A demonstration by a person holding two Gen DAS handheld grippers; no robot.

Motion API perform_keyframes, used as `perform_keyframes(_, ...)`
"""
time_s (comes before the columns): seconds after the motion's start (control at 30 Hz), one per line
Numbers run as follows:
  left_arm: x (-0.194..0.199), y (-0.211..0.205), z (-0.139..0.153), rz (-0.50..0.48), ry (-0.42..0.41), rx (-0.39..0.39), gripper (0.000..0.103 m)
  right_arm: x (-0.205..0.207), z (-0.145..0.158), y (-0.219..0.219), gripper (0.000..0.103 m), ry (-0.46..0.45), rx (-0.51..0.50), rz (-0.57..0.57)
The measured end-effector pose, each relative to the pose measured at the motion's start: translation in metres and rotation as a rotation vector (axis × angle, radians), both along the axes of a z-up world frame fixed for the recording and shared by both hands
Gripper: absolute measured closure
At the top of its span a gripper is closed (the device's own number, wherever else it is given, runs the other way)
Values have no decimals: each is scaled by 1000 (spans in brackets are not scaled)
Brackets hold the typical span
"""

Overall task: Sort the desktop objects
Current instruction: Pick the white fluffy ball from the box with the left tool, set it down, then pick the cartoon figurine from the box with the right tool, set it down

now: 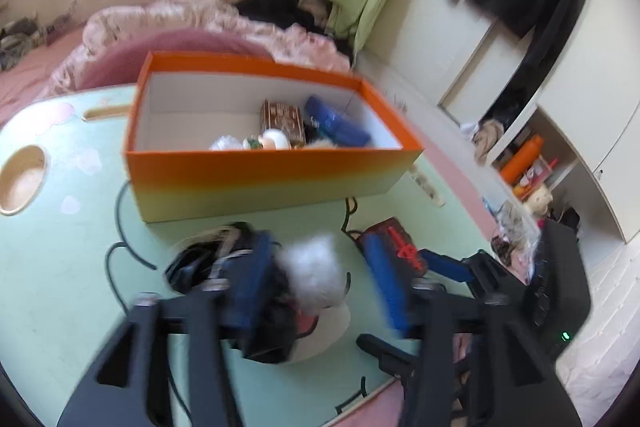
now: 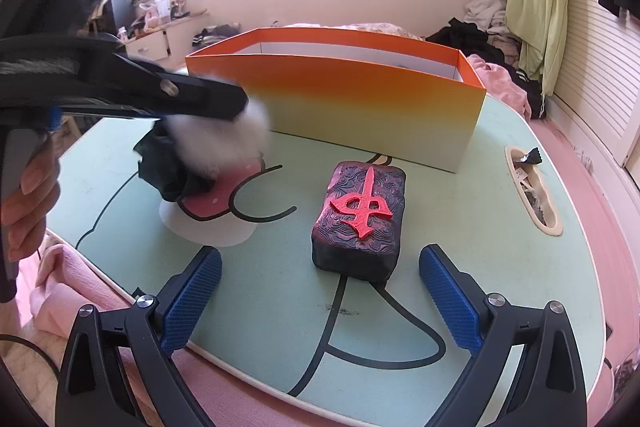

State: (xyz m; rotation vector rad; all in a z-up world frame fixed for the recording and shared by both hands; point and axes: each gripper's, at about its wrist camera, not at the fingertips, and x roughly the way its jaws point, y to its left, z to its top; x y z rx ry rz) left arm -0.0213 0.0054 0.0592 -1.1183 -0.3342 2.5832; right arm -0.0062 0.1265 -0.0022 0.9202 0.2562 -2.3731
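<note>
The right gripper [image 2: 318,297], at the bottom of its frame, stands released, blue pads wide apart, just short of the dark mahjong-tile block [image 2: 360,221] with its red character, lying at centre on the green table [image 2: 460,227]. At mid-left, the left gripper [image 1: 320,291] has its jaws spread around a white fluffy item [image 2: 222,143] with dark cloth; whether the pads press on it is unclear. Beyond, at upper centre, the orange box [image 2: 340,95] holds sorted things.

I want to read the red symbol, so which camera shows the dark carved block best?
The right wrist view: the carved block sits sharp and unobstructed between the open right tongs. The left wrist view shows only its blurred corner behind a blue pad.
</note>
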Motion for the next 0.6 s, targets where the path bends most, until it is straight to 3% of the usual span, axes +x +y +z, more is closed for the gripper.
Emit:
perform_keyframes(0.07, 21, -2, 5, 49, 66, -77, 20, 0, 0, 0, 4, 0, 0, 0)
perform_keyframes(0.1, 28, -1, 2, 70, 81, -127, 20, 0, 0, 1, 4, 0, 0, 0)
perform_keyframes(0.27, 62, -1, -26, 132, 46, -339, 20, 0, 0, 0, 4, 0, -1, 0)
perform_keyframes(0.37, 65, 2, -48, 123, 17, -366, 18, 0, 0, 1, 4, 1, 0, 0)
perform_keyframes(0.4, 63, 7, -53, 117, 50, -399, 8, 0, 0, 1, 3, -1, 1, 1)
perform_keyframes(0.47, 57, 9, -56, 121, 40, -395, 0, -1, 0, 1, 3, 0, 2, -1)
perform_keyframes(0.6, 55, 9, -57, 166, 32, -383, 0, -2, 1, 2, 3, 0, 1, -7)
